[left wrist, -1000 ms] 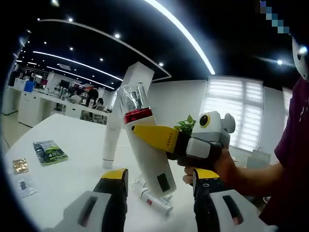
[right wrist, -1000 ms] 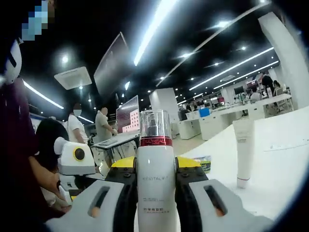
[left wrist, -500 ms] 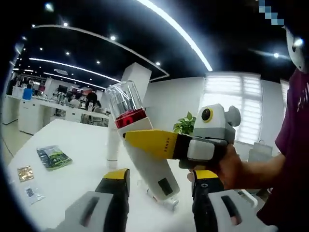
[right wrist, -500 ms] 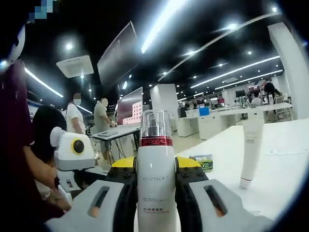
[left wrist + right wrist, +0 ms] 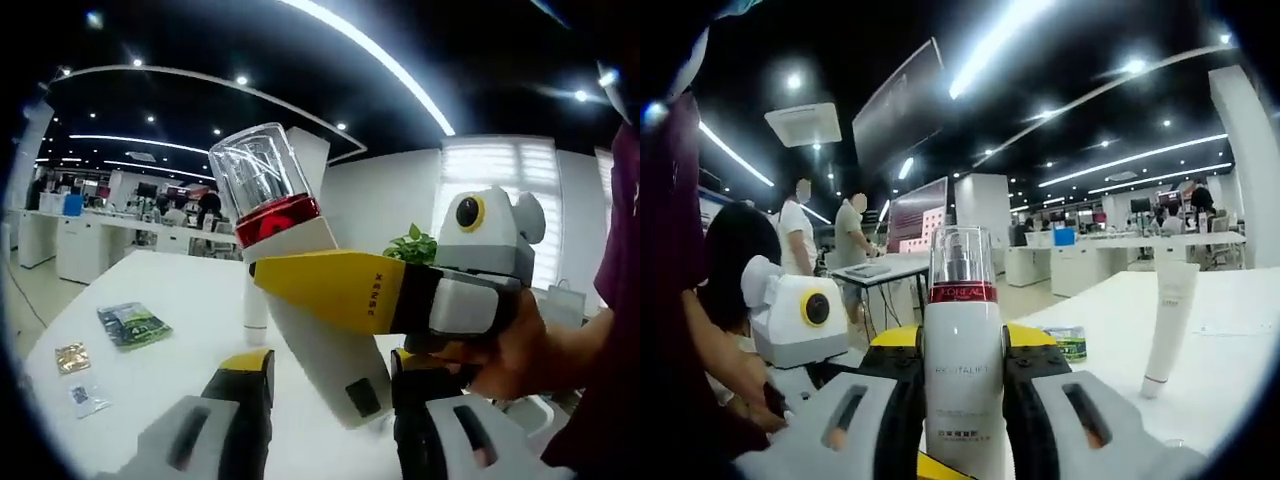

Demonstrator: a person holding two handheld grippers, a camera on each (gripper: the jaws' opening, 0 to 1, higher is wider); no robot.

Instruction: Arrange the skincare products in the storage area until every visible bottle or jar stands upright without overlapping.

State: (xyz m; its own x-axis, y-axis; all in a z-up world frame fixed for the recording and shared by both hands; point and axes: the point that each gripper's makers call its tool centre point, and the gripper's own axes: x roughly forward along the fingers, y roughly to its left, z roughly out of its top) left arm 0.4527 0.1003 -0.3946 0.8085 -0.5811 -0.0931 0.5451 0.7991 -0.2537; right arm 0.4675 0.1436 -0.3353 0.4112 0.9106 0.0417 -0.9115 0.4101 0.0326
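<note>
In the left gripper view I see the white pump bottle with a red collar and clear cap (image 5: 300,300) leaning, cap up-left, base down-right, above the white table (image 5: 150,370). The right gripper (image 5: 345,292) clamps it mid-body. My left gripper (image 5: 325,400) hangs empty, jaws apart. A white tube (image 5: 255,310) stands mostly hidden behind.

In the right gripper view the bottle (image 5: 963,385) runs straight up between closed jaws, its base cut off.
</note>
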